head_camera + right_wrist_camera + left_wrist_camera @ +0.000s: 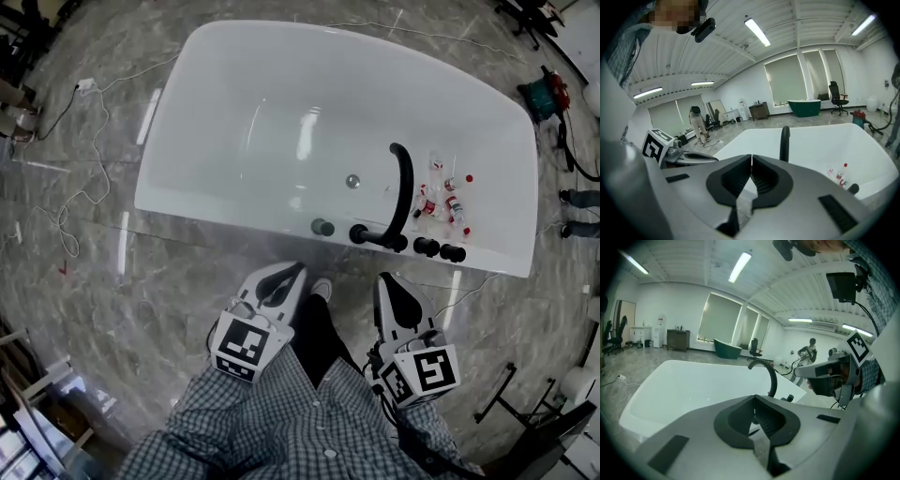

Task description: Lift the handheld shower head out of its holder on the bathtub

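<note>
A white bathtub (234, 202) stands in front of me on a marble floor. A black curved spout (404, 184) rises from its near rim, flanked by a row of black fittings (427, 247); I cannot tell which one is the shower head in its holder. Both grippers hover short of the tub's near edge and touch nothing. My left gripper (292, 272) is shut and empty, and the spout (769, 373) shows beyond its jaws (753, 416). My right gripper (389, 281) is also shut and empty, with the spout (785, 140) ahead of its tips (751, 166).
Several small red-capped bottles (442, 197) lie inside the tub by the spout. Cables (84, 187) trail over the floor at the left. A cable reel (546, 94) sits at the far right. A person (698, 124) stands in the background.
</note>
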### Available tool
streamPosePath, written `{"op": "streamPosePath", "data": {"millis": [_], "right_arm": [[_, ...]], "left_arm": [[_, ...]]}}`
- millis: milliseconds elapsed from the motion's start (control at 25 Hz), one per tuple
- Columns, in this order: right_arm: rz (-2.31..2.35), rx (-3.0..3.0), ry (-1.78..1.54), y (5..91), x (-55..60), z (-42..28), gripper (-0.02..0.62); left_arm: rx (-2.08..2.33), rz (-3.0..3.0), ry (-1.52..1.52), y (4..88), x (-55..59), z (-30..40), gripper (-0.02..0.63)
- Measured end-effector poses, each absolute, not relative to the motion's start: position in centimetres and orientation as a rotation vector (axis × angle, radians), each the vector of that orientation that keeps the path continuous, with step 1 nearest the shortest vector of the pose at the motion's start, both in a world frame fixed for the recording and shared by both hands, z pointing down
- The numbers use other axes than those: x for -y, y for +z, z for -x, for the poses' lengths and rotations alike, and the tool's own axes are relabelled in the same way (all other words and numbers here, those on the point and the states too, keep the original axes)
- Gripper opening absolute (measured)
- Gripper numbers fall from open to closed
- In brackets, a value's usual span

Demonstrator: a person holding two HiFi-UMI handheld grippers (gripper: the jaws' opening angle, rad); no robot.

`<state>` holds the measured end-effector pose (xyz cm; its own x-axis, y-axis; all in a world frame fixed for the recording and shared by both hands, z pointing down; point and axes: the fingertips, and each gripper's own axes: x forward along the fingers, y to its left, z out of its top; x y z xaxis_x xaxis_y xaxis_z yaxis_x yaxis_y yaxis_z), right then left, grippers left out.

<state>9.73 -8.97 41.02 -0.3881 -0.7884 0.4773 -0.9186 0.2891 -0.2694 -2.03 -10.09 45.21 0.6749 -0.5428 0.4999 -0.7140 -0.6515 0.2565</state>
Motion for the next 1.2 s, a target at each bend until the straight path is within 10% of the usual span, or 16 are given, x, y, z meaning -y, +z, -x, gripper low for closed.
{"op": "streamPosePath", "data": {"millis": [1200], "right_arm": [[-1.406,2.352,0.625,47.0,15.7,-6.8,0.018]], "left_arm": [[0.787,-2.581,0.901,61.0,15.6,1.5,0.046]]}}
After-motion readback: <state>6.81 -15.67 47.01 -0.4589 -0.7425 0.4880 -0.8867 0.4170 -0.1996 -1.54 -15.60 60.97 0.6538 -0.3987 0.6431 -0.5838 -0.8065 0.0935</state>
